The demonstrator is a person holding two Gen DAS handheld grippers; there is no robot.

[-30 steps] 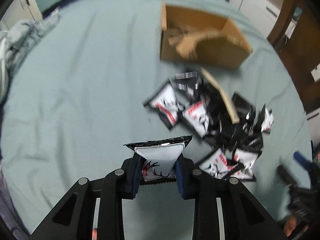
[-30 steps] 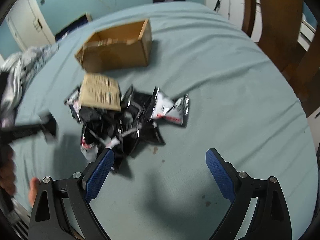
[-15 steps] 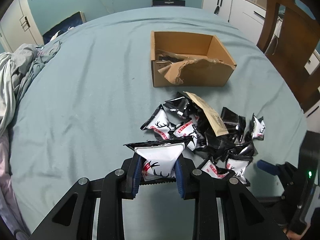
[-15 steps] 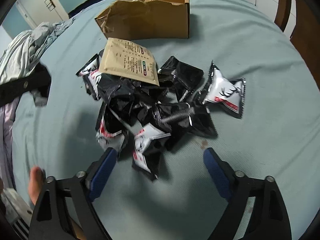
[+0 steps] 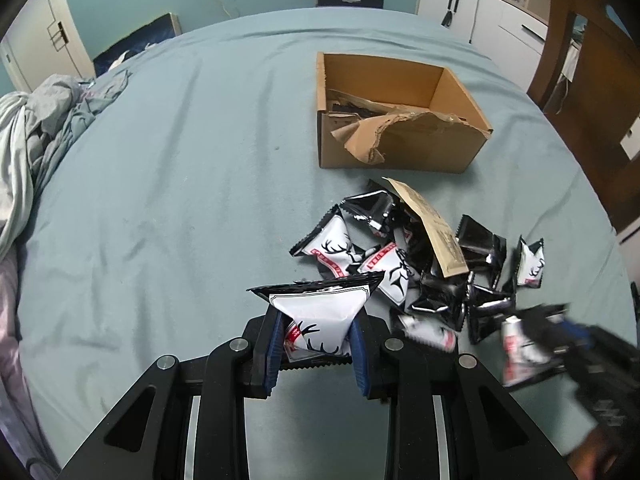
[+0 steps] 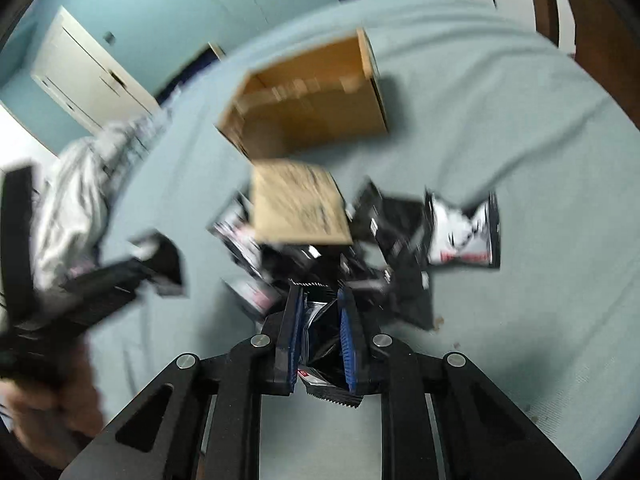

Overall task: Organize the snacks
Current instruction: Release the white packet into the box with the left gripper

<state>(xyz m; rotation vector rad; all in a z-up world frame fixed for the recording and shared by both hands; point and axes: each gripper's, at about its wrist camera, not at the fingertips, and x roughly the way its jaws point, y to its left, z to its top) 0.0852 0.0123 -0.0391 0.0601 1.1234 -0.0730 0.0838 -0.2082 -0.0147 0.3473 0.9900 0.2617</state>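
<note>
So, left to right: your left gripper (image 5: 316,340) is clenched on a white deer-print snack packet (image 5: 320,316), seam crosswise. The open brown cardboard box (image 5: 400,120) lies ahead, slightly right, beyond the black-and-white packet pile (image 5: 420,264). Your right gripper (image 6: 320,336), nearer the pile, is closing on a black foil packet (image 6: 322,340) standing lengthwise between its pads.

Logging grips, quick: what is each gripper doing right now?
Left gripper: shut on a white packet.
Right gripper: closing on a black packet.
</note>
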